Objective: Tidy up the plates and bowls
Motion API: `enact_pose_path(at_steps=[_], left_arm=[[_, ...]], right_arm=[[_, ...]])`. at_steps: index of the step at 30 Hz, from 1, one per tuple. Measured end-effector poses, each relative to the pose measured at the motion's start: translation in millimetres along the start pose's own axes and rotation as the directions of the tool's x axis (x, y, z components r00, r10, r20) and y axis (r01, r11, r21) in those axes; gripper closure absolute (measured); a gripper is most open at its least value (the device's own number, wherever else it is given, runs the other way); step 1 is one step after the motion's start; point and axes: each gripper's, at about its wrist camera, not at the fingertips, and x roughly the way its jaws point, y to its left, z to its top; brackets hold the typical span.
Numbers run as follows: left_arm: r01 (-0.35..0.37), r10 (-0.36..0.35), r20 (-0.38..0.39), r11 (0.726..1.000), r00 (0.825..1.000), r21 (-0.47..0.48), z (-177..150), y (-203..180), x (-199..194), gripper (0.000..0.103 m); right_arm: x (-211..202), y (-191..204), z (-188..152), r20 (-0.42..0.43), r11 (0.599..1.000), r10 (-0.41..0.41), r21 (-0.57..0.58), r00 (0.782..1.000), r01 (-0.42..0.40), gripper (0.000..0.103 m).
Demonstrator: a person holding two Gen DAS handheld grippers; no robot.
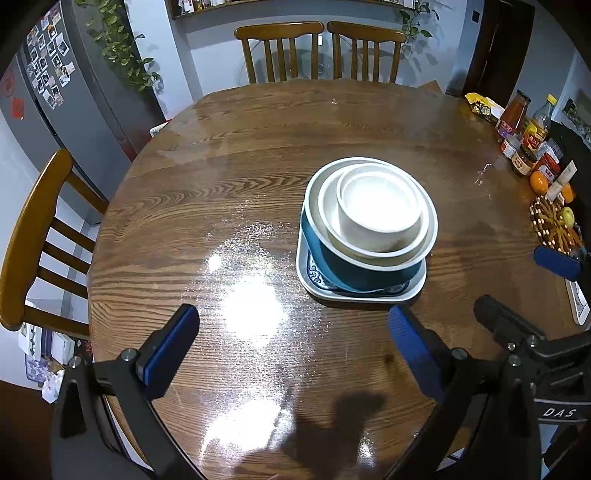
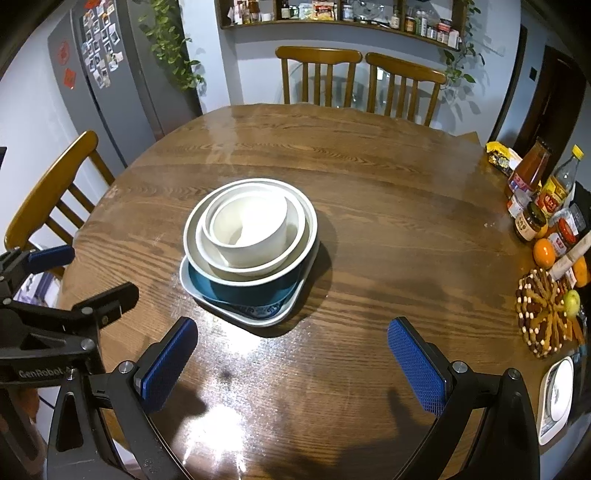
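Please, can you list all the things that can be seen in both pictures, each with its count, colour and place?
square plate: 1, white with blue pattern, table centre, bottom of the stack
blue bowl: 1, blue outside and pale inside, on the square plate
white bowls: 2, white, nested in the blue bowl
table: 1, brown wood, round
chairs: 3, wood, two at the far side, one left
bottles and jars: several, right table edge
oranges: 2, orange, right edge
trivet: 1, beaded, right edge
refrigerator: 1, grey, far left
shelf: 1, wood, back wall
left tool: 1, black with blue pads, open
right tool: 1, same, open
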Motion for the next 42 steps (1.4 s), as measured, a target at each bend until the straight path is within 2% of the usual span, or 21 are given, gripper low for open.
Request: enact_pose_path(at_steps=[42], left_arm=[[-0.007, 0.007, 0.013, 1.0, 1.0, -0.012, -2.6, -1.0, -3.0, 0.001]], right_arm=[[1.9, -3.7, -4.3, -0.003, 1.0, -0.005, -0.008, 1.0, 0.005, 0.0]])
